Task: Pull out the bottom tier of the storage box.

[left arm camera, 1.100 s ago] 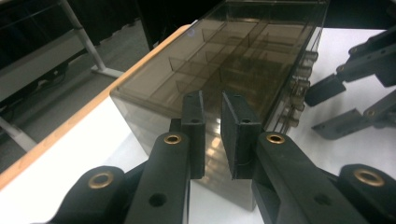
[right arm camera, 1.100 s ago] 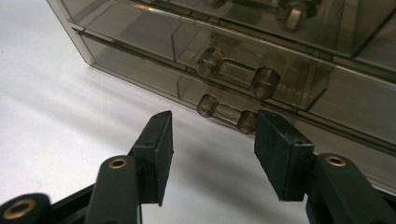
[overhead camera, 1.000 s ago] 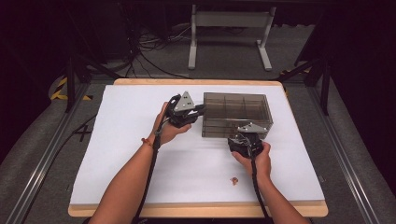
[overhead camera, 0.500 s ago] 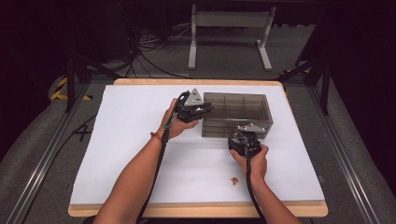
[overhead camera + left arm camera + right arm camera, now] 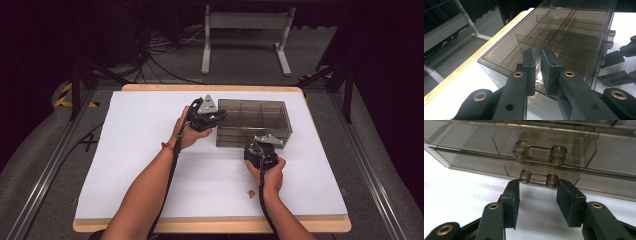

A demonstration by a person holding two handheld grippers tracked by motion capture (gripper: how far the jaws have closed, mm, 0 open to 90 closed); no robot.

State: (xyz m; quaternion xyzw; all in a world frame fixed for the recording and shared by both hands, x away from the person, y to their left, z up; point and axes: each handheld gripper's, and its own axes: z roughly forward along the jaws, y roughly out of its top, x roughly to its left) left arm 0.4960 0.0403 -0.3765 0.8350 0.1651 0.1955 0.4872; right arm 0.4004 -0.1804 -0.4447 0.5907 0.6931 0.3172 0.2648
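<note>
A smoky transparent compartment box (image 5: 255,114) lies shut on the white table, right of centre. My left gripper (image 5: 220,116) sits at the box's left end. In the left gripper view its jaws (image 5: 538,65) stand over the near edge of the box (image 5: 574,37) with only a thin slit between them and nothing visibly held. My right gripper (image 5: 263,146) is against the box's front side. In the right gripper view it (image 5: 540,195) is open, one jaw on each side of the lower clear latch tab (image 5: 537,178), not touching it.
A small reddish piece (image 5: 250,193) lies on the white table cover (image 5: 125,165) near the person's right wrist. A metal stand (image 5: 245,30) and cables are on the floor beyond the table. The right gripper's jaws (image 5: 617,67) show at the box's side.
My left gripper has shifted a little to the right and away, up to the box's left end. The right gripper has stayed at the front latch.
</note>
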